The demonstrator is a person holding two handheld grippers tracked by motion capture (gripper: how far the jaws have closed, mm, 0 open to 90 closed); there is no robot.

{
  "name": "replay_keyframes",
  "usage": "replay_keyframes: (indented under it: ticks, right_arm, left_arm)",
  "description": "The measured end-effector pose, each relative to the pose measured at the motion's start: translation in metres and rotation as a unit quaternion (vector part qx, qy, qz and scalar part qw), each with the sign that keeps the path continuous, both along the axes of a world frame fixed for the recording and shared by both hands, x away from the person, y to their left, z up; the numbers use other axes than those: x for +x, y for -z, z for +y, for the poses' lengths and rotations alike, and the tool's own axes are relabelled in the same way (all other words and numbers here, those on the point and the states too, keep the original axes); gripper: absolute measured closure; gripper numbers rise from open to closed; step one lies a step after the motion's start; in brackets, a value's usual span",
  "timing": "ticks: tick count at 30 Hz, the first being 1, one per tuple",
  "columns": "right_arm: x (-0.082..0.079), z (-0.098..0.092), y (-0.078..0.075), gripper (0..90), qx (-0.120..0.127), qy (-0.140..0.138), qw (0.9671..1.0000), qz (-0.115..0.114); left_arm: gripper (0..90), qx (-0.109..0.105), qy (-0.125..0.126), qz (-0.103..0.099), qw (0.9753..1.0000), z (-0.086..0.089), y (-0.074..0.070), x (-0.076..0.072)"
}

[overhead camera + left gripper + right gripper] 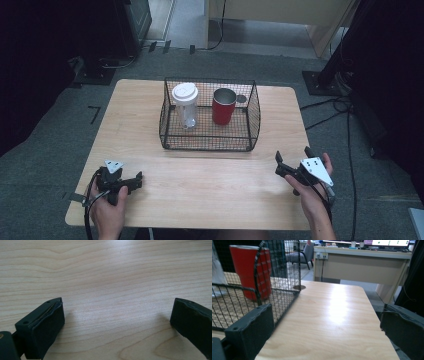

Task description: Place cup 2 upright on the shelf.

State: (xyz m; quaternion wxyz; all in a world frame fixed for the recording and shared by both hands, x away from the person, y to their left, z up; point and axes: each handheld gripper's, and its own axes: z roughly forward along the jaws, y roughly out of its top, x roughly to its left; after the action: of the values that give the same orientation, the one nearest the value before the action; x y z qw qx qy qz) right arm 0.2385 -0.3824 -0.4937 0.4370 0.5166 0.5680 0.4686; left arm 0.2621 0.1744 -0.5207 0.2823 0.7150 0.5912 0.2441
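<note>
A black wire basket (205,142) stands at the middle back of the wooden table (200,180). Inside it are a clear bottle with a white lid (185,105) on the left and a red cup (222,107) on the right, both upright. My left gripper (137,181) rests low at the table's front left, open, with bare wood (112,270) between its jaws. My right gripper (292,154) is held at the front right, open and empty. Its view looks past the basket's right wall (279,270), with the red cup (242,265) behind the mesh.
A dark round knot (241,99) marks the wood just behind the basket's right corner. Off the table's far right edge are cables (330,107) and a black stand base (320,82) on the carpet. A beige desk (362,262) stands beyond the table.
</note>
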Motion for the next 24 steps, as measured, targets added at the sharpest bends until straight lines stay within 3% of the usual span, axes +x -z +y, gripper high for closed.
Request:
replay_keyframes:
  ticks: [15,21,24]
  right_arm:
    - [-0.023,-0.027,0.022,0.0,-0.001,0.031,0.9991,0.030]
    - [-0.030,-0.032,0.028,0.0,-0.021,0.038,0.9973,0.059]
    - [-0.033,-0.034,0.028,0.0,-0.023,0.037,0.9971,0.062]
  left_arm:
    - [0.0,0.000,0.000,0.000,1.0000,0.000,0.000,0.000]
    - [0.0,0.000,-0.001,0.000,1.0000,0.000,0.000,0.000]
    - [0.0,-0.001,0.000,0.000,1.0000,-0.001,0.000,0.000]
